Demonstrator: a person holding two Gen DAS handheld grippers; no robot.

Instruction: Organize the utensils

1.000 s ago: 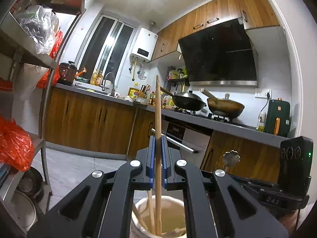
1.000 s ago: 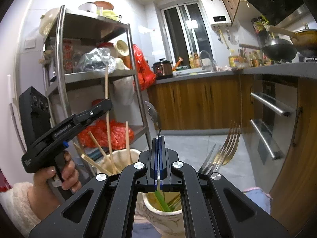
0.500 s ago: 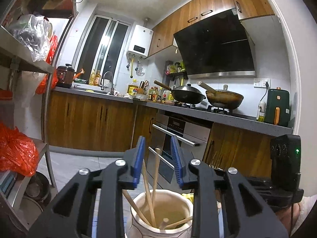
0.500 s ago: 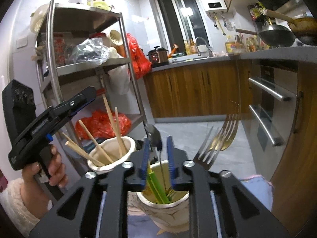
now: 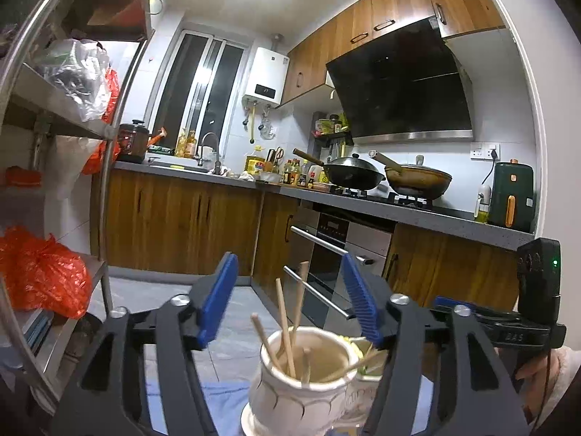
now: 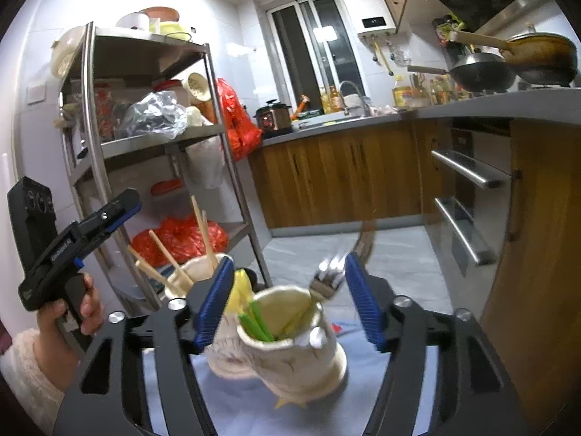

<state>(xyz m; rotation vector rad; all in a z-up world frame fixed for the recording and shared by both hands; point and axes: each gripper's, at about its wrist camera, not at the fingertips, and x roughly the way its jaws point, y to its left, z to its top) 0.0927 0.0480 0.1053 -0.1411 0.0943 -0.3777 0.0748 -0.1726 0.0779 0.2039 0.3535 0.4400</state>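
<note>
My left gripper (image 5: pixel 290 299) is open and empty, just above a white ceramic jar (image 5: pixel 301 388) that holds several wooden chopsticks (image 5: pixel 287 327). My right gripper (image 6: pixel 287 299) is open and empty above a second white jar (image 6: pixel 290 359) holding green and yellow utensils (image 6: pixel 258 318) and metal forks (image 6: pixel 328 276). The chopstick jar (image 6: pixel 196 272) stands behind it on the left in the right wrist view. The left gripper (image 6: pixel 109 218) shows there at the left, held in a hand.
Both jars stand on a blue cloth (image 6: pixel 363 399). A metal shelf rack (image 6: pixel 152 138) with bags stands at the left. Wooden kitchen cabinets (image 5: pixel 181 225) and an oven (image 5: pixel 334 254) lie beyond, with woks (image 5: pixel 356 174) on the stove.
Both grippers opened wide. The left one let a chopstick drop into its jar, the right one let a spoon drop into its jar, and both jars now sit closer below the fingers.
</note>
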